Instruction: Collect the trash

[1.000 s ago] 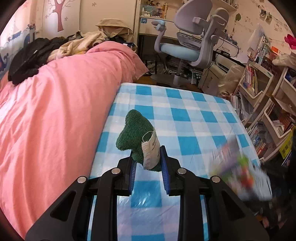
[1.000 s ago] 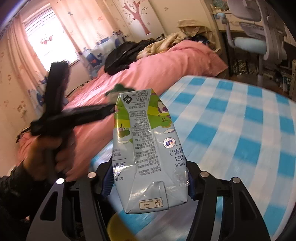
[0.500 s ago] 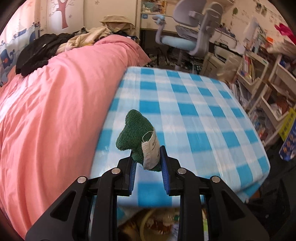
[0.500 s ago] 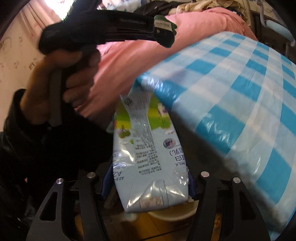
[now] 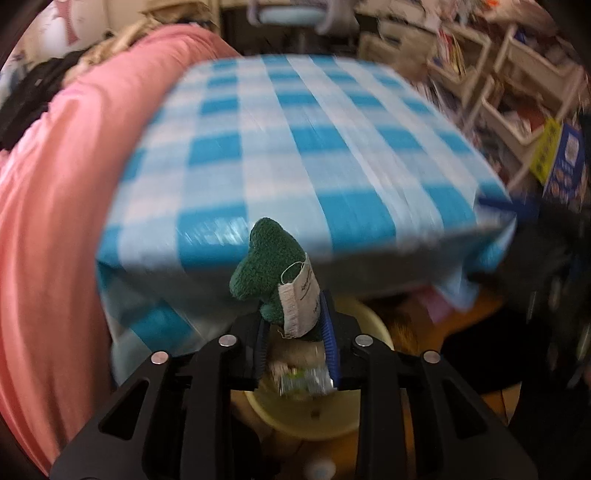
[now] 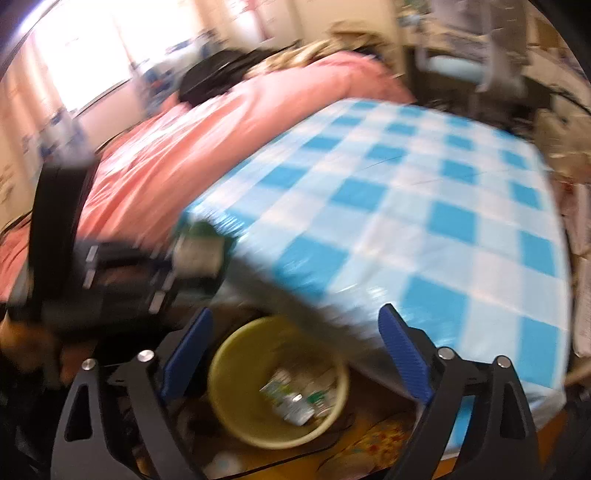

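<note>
We see a small green plush scrap point(image 5: 266, 254) with a white fabric tag point(image 5: 300, 302) sewn to one side, pinched between the blue pads of the left gripper point(image 5: 295, 343), which is clenched on it. It sticks up past the fingertips, just in front of the near edge of the tabletop point(image 5: 314, 147) and above a yellow bin point(image 6: 236, 373) that stands on the floor below that edge. In the right wrist view the bin holds a milk carton point(image 6: 286, 400) lying among other wrappers; its print is too blurred to read.

The right gripper point(image 6: 295, 354) stands released, its jaws wide apart after just opening, with nothing between them; it hangs over the bin, in front of the tabletop's near edge. The left gripper and the hand point(image 6: 33, 339) holding it show blurred to the left of the bin in that view.

The tabletop's near edge overhangs the bin, and its blue and white checked cloth point(image 6: 424, 229) droops at the corners. The cloth's top is bare. A bed with a pink quilt point(image 5: 55, 184) runs along the left side of the tabletop, touching it. Beyond the tabletop's far edge stands a desk chair point(image 5: 284, 14), and to its right are shelves of books point(image 5: 509, 85). Both views are smeared with motion.
</note>
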